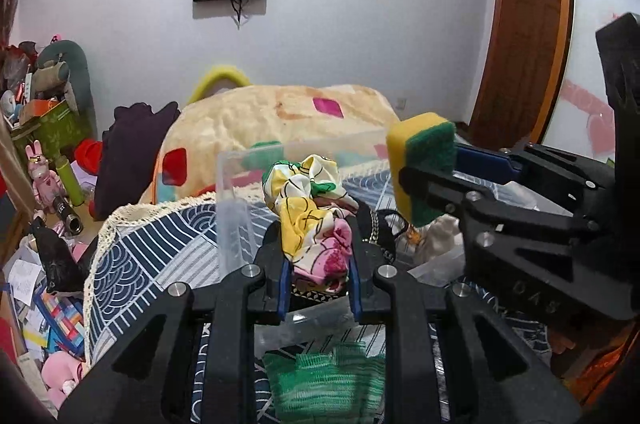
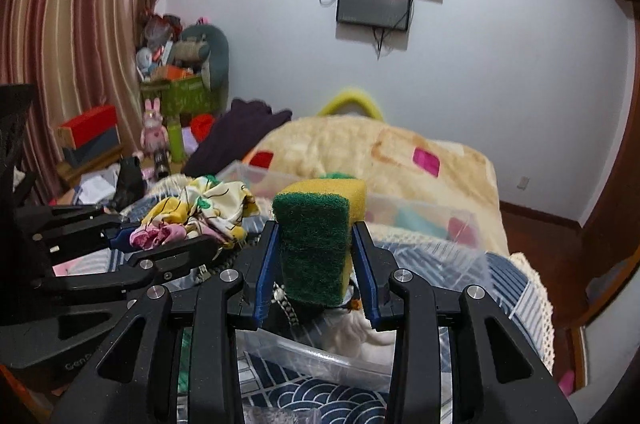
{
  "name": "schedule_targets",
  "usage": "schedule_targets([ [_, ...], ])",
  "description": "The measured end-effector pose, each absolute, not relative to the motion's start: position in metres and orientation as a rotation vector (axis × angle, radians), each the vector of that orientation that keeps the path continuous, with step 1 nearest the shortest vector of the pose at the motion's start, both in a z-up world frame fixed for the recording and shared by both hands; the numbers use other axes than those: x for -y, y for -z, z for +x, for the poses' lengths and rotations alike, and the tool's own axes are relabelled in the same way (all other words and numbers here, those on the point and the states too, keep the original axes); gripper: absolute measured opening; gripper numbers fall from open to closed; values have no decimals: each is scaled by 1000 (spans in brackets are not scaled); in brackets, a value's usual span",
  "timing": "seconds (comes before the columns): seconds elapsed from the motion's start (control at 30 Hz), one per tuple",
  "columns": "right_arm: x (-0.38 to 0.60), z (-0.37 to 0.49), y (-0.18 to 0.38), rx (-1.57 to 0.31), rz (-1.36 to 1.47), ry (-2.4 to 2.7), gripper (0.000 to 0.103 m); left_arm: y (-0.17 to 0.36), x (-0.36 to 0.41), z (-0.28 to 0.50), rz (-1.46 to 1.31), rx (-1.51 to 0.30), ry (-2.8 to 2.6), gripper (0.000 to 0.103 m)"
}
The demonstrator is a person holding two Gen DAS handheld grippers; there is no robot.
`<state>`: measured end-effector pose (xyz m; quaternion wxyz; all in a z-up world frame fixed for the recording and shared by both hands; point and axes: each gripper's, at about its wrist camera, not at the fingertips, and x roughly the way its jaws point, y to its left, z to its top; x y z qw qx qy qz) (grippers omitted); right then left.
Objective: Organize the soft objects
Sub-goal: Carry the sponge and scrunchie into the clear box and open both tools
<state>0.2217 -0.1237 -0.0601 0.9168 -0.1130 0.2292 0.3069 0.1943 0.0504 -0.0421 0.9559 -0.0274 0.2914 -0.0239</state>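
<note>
My left gripper (image 1: 318, 256) is shut on a crumpled floral cloth (image 1: 312, 200), yellow, white, green and pink, held up above the table. It also shows in the right wrist view (image 2: 200, 216). My right gripper (image 2: 314, 264) is shut on a yellow sponge with a green scouring face (image 2: 320, 232), held upright. The sponge also shows at the right of the left wrist view (image 1: 424, 164). Both grippers hover side by side over clear plastic bins (image 1: 236, 208) on a blue patterned tablecloth (image 1: 160, 248).
A near clear bin (image 2: 320, 360) holds white fabric and a dark chain item. A green knitted cloth (image 1: 332, 384) lies below my left gripper. Behind are a cream blanket (image 2: 380, 160), dark clothing (image 1: 128, 160), cluttered toys and boxes at left, wall screens and a wooden door.
</note>
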Motion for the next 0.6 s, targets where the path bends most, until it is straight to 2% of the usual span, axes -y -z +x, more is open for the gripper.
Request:
schedule_targets([
  [0.37,128,237,74,-585,-245,-658,33,59,-47,211,-43,-658,46,23],
  [0.6,132,238,75,-609,-240,-675,35,56,-50,207,-54,-664,22,46],
])
